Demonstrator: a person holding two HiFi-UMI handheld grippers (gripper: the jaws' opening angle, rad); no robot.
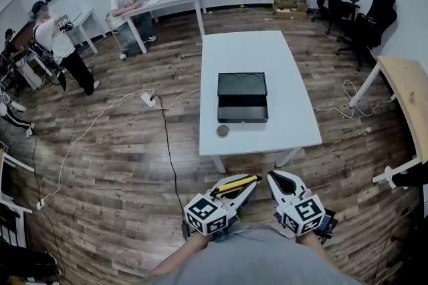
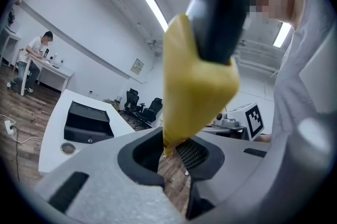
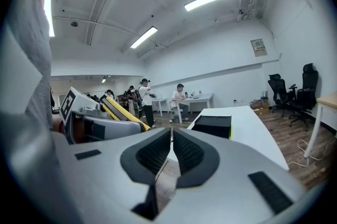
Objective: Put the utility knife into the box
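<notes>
Left tongs [image 2: 171, 159] clamp the utility knife [image 2: 197, 86]

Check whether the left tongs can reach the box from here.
Probably not yet. The left tongs, shut on the utility knife, sit near the person's body, with wood floor between them and the table where the box stands. Nothing blocks the way; stepping closer should do it.

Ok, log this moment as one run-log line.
left gripper: shut on utility knife | right gripper: shut, empty | box: open on table, knife not yet inside
</notes>
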